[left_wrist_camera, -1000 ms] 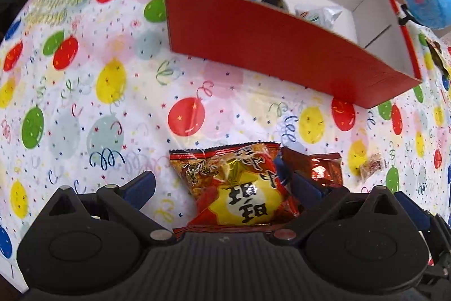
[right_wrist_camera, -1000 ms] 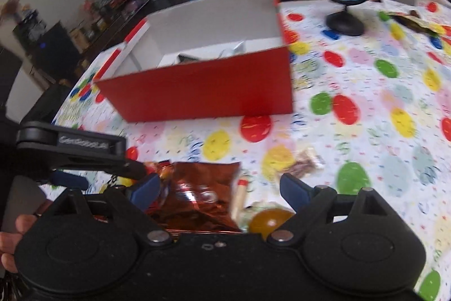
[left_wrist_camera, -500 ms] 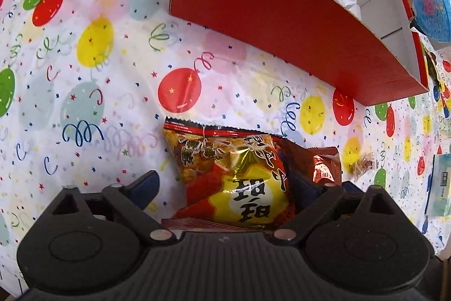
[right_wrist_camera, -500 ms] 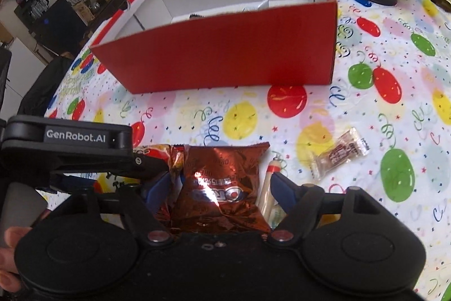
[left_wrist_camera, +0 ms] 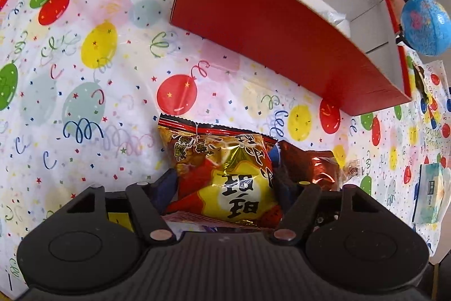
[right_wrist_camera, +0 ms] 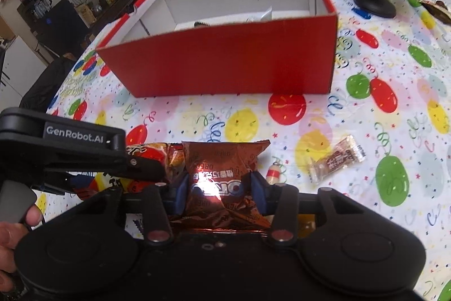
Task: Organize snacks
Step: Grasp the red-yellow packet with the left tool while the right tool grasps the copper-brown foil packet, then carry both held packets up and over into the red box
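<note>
Both my tools closing: left tool (left_wrist_camera: 222, 182) around puffy red-yellow bag (left_wrist_camera: 225, 174), right tool (right_wrist_camera: 221, 188) squeezing crinkly brown Oreo pack (right_wrist_camera: 222, 174). Light, slippery; I grip mid-body.

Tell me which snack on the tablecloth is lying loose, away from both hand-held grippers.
The small clear-wrapped candy, alone right of the brown Oreo pack. The closing right hand-held gripper straddles that pack; the closing left straddles the red-yellow bag.
</note>
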